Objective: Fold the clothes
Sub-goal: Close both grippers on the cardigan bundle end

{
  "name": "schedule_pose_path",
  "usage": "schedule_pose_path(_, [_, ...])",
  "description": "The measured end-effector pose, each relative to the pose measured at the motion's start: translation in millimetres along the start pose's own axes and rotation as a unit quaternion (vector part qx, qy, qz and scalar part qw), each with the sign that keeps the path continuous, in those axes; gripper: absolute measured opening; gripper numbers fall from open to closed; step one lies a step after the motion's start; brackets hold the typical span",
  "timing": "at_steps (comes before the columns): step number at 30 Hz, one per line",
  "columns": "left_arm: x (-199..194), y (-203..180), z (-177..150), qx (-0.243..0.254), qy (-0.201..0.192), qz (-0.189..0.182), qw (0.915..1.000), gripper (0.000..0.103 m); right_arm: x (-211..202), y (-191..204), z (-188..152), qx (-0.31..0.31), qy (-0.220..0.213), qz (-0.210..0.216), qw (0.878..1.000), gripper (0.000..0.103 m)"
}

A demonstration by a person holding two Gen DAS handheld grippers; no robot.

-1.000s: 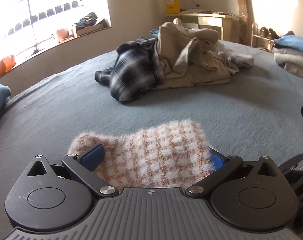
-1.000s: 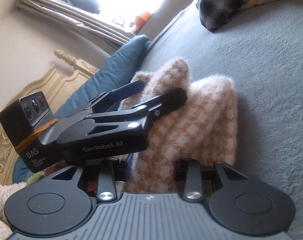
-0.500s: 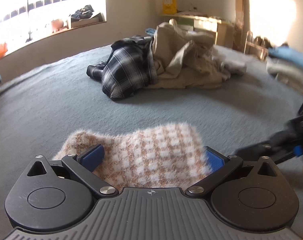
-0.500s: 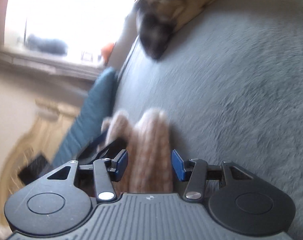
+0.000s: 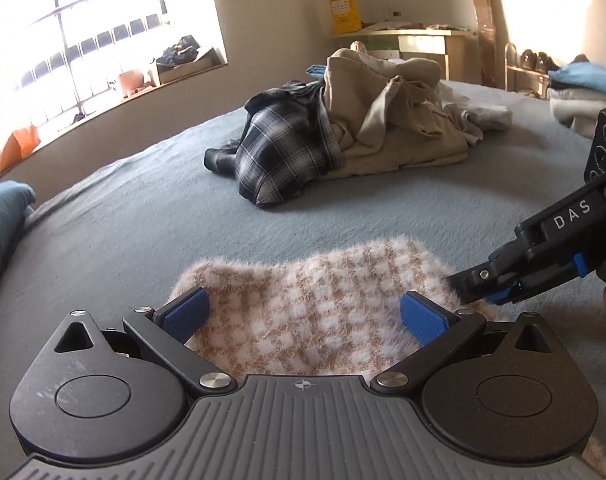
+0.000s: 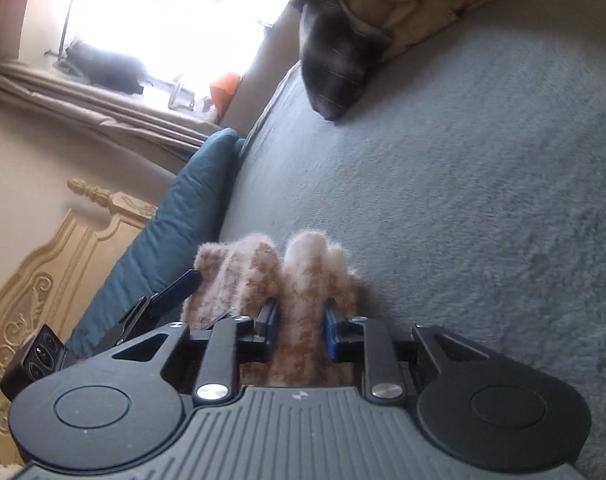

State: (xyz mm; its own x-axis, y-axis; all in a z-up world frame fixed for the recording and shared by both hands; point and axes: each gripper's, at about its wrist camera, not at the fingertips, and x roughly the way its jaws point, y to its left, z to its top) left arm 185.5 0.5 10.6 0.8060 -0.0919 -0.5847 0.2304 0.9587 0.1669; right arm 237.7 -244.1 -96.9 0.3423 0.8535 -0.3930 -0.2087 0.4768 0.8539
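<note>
A fuzzy tan-and-white checked garment (image 5: pixel 303 296) lies on the grey-blue bed cover (image 5: pixel 143 232). My left gripper (image 5: pixel 303 316) stands open over its near edge, and the cloth lies flat between the blue pads (image 5: pixel 185 312) without being pinched. My right gripper (image 5: pixel 469 286) comes in from the right at the garment's right edge. In the right wrist view, the right gripper (image 6: pixel 300 332) has its jaws closing on a raised fold of the garment (image 6: pixel 303 280), with the pads pressing it on both sides. One finger of the left gripper (image 6: pixel 179 290) shows beside that fold.
A dark plaid shirt (image 5: pixel 279 160) and a beige garment (image 5: pixel 383 120) are heaped mid-bed. Folded clothes (image 5: pixel 583 92) are stacked at the far right. A teal pillow (image 6: pixel 175 240) leans on a carved headboard (image 6: pixel 63 272). A window sill runs along the left wall.
My right gripper swung in to the garment's right edge, rolled, and narrowed its jaws onto a fold. The left gripper has stayed open over the near edge.
</note>
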Motion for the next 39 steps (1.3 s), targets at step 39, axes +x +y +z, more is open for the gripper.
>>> schedule_pose_path(39, [3, -5, -6, 0.03, 0.009, 0.043, 0.9986, 0.103, 29, 42, 5, -0.03, 0.014, -0.009, 0.999, 0.026])
